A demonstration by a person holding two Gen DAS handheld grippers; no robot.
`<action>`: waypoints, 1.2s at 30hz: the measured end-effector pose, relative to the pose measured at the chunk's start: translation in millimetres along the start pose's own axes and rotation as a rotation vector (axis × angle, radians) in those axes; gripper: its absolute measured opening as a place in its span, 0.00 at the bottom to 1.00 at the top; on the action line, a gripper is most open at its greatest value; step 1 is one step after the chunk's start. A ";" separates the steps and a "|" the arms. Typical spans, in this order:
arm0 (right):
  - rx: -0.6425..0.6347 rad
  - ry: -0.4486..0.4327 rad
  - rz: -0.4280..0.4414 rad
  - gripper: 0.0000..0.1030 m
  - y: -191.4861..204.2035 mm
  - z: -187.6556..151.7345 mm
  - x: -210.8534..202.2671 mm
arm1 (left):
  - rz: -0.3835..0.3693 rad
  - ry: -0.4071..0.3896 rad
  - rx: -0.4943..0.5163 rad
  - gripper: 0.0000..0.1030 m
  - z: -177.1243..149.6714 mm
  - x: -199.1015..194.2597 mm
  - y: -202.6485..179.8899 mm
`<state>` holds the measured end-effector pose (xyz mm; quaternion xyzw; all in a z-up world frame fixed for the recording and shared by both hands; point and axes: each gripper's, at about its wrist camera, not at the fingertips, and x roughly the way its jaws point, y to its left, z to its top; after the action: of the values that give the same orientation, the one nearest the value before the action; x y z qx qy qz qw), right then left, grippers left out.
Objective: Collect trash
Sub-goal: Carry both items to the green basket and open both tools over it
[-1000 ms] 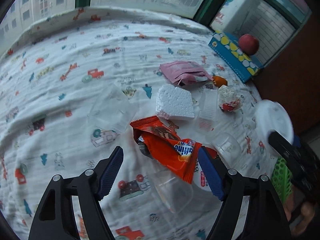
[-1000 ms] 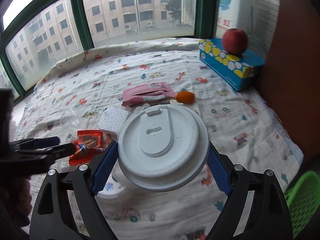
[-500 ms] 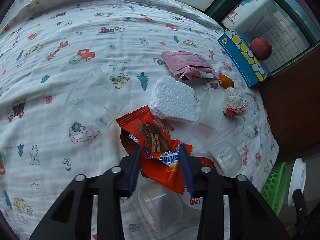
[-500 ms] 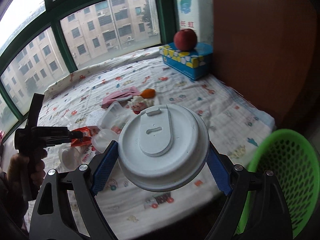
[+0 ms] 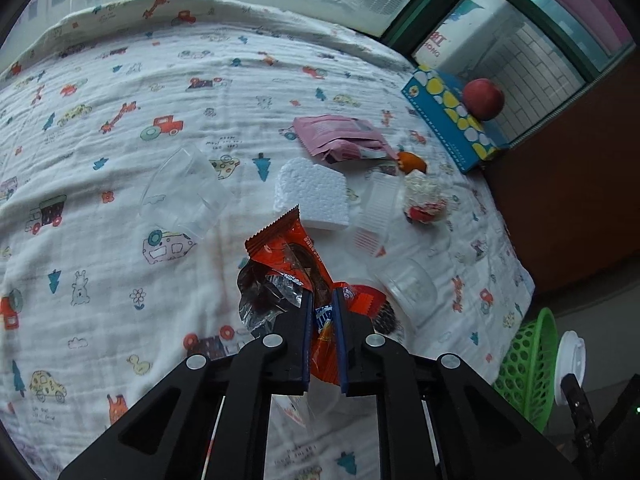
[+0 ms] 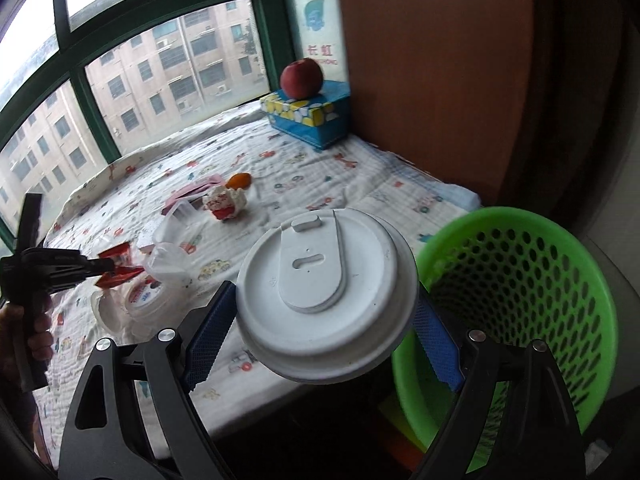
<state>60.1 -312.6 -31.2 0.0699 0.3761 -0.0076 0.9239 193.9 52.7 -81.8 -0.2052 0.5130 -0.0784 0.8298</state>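
Trash: white round plastic cup lid [image 6: 326, 304], pinched edge-on btwn right gripper [image 6: 320, 344] fingers, beside green mesh basket [image 6: 520, 312], prob. for drop-in; crinkly orange snack wrapper [image 5: 296, 256], left gripper [image 5: 322, 316] fingers closed on it, over printed bedsheet [image 5: 120, 160]

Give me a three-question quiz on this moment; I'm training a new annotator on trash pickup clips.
1. True or false: the left hand-held gripper is shut on the orange wrapper.
2. What does the right hand-held gripper hold? A) white lid B) foam block C) apple
3. Fill in: the red apple sits on the blue ____.

Key: 1 true; 2 A; 3 box.
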 end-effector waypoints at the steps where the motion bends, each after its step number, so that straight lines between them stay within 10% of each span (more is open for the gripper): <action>1: 0.008 -0.001 -0.008 0.82 -4.4 -2.4 -2.3 | -0.007 -0.008 0.011 0.09 -2.1 -5.0 -4.2; 13: 0.086 -0.001 -0.099 0.82 -58.7 -21.2 -24.3 | -0.135 -0.084 0.209 0.09 -22.8 -58.9 -95.6; 36: 0.200 0.006 -0.161 0.90 -140.1 -50.4 -48.4 | -0.309 0.076 0.598 0.09 -100.6 -7.2 -309.9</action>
<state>-18.9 -446.4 -50.5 0.1313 0.3807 -0.1192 0.9075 126.7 -251.0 15.3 -0.0251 0.4609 -0.3577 0.8118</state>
